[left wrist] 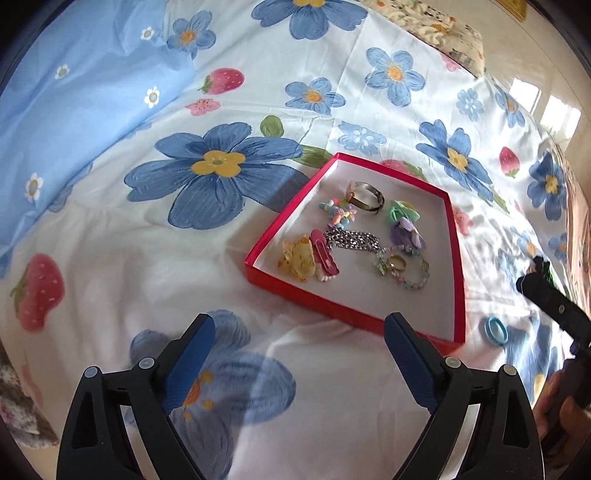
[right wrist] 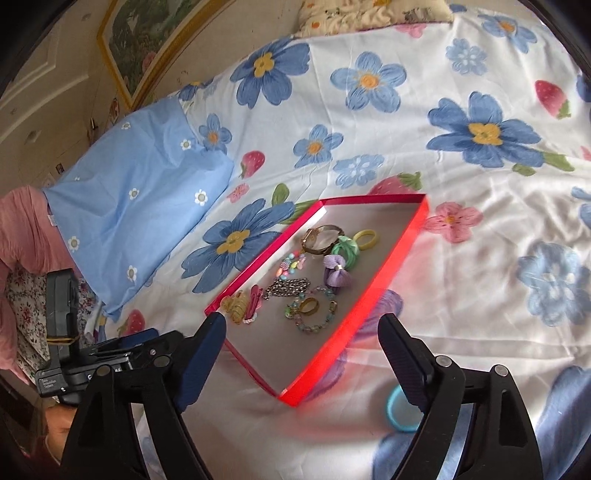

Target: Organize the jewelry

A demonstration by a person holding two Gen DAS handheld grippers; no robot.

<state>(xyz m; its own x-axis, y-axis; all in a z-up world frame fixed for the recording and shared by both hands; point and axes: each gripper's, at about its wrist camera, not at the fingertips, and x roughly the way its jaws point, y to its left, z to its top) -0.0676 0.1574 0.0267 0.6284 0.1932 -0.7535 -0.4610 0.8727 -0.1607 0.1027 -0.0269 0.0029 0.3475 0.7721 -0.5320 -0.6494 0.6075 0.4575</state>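
A shallow red box point(left wrist: 458, 258) point(right wrist: 391, 266) lies on the flowered bedspread and holds several pieces: a watch point(left wrist: 365, 195) point(right wrist: 319, 236), a silver chain point(left wrist: 352, 238) point(right wrist: 288, 286), a yellow claw clip point(left wrist: 297, 260) point(right wrist: 234, 306), a pink clip point(left wrist: 325, 251), a purple bow point(left wrist: 408, 232) point(right wrist: 336, 275), a beaded bracelet point(right wrist: 314, 314). A blue hair ring point(left wrist: 495, 330) point(right wrist: 397, 411) lies on the bed outside the box. My left gripper point(left wrist: 299, 360) is open and empty, just short of the box. My right gripper point(right wrist: 303, 358) is open and empty over the box's near corner, its right finger beside the blue ring.
A light blue pillow point(left wrist: 74, 92) point(right wrist: 140, 192) lies to the left. A cream patterned pillow point(left wrist: 443, 29) sits at the far edge. The right gripper's body point(left wrist: 554, 306) shows at the right of the left wrist view; the left gripper's body point(right wrist: 92, 354) shows at the right wrist view's left.
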